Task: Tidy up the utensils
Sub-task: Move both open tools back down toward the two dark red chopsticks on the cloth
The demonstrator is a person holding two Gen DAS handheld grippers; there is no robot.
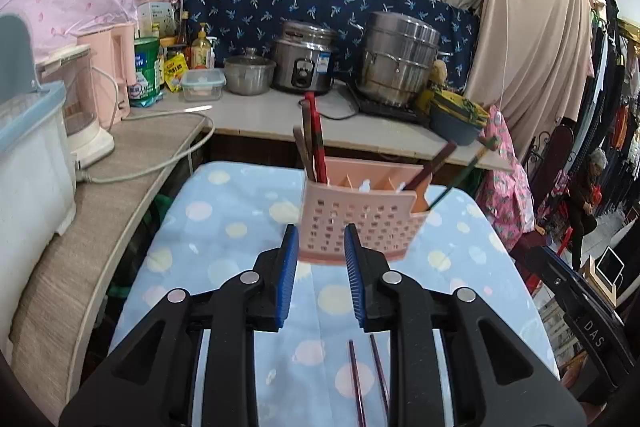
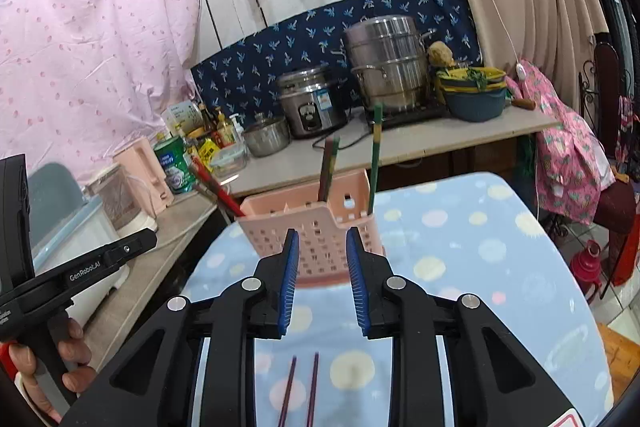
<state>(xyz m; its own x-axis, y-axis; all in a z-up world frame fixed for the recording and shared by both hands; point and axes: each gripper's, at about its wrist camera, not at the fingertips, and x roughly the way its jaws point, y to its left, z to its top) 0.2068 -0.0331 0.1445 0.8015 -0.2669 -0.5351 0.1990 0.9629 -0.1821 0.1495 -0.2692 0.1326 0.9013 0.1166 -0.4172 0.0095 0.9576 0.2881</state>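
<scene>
Standing slightly apart with nothing between their blue pads, the jaws of the left gripper [image 1: 321, 241] hung over the polka-dot cloth of the tabletop [image 1: 224, 223], empty. The right gripper [image 2: 322, 245] matched it: jaws a little way open, gripping nothing.

Just below each pair of jaws a pair of purple chopsticks [image 1: 368, 379] lay flat on the cloth, side by side and close to the camera; the right wrist view showed them [image 2: 302, 387] too, nearer the middle of the frame.

Beyond the jaws stood the pink perforated utensil holder [image 1: 360, 223], upright on the cloth. In the left view red and brown chopsticks [image 1: 314, 139] stuck up from its left compartment and darker ones, one of them green, leaned out at the right end. The right view saw the holder [image 2: 320, 227] from another angle, with a green chopstick [image 2: 375, 155] standing at its right corner and the red ones leaning away to the left.

Only the right view caught the person's hand [image 2: 60, 359] wrapped around the black handle of the other gripper at the left edge. Only the left view took in a seated person [image 1: 588, 195] far off at the right.
</scene>
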